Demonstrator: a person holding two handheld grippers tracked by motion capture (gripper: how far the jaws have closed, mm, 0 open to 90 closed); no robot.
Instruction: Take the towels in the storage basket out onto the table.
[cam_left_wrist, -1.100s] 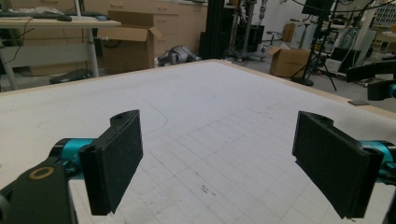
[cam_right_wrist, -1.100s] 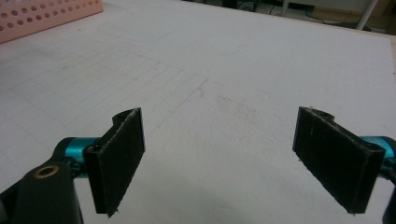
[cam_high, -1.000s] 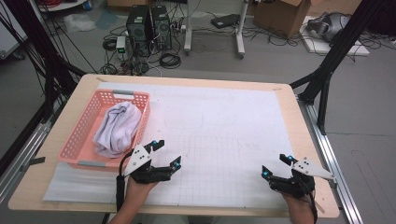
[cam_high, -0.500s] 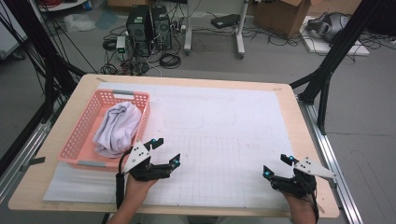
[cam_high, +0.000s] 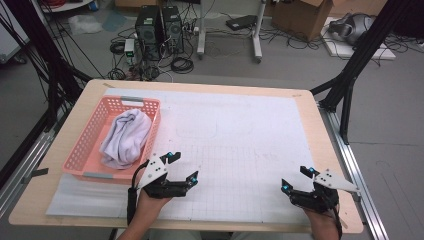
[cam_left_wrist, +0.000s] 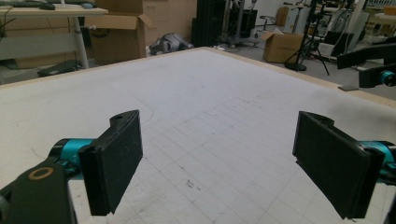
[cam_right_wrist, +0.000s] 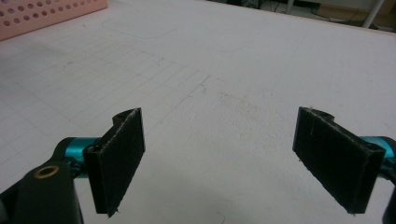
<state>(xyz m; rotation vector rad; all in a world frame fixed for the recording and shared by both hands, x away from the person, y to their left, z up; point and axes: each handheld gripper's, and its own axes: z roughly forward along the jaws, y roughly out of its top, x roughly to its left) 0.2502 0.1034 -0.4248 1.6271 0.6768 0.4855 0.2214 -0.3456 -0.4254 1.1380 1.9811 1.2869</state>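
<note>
Left gripper (cam_high: 180, 167): near front edge of worktop (cam_high: 200, 87), left of centre, just off the front right corner of the basket; jaws spread wide, nothing between them. In left gripper view (cam_left_wrist: 217, 163), black pads (cam_left_wrist: 116, 161) well apart over bare gridded sheet.

Right gripper (cam_high: 296, 179): near front right corner of worktop, well apart from left gripper; jaws spread wide, nothing held. In right gripper view (cam_right_wrist: 217, 158), pads (cam_right_wrist: 119, 154) apart above the white sheet, a corner of the pink basket (cam_right_wrist: 51, 14) at upper left.

Basket (cam_high: 82, 150): pink plastic, perforated walls, oblong, on left side of worktop, resting partly on the white sheet.

Cloth (cam_high: 125, 137): white, bunched, lying inside the basket, filling much of its middle and near end; touched by neither gripper.

Sheet (cam_high: 240, 130): white, faint pencilled grid and a rounded outline, covering most of worktop.

Worktop: light wood, rounded corners, black frame legs at both sides.

Floor beyond: two computer towers (cam_high: 159, 25), tangled cables (cam_high: 180, 62), cardboard box (cam_high: 300, 15).
</note>
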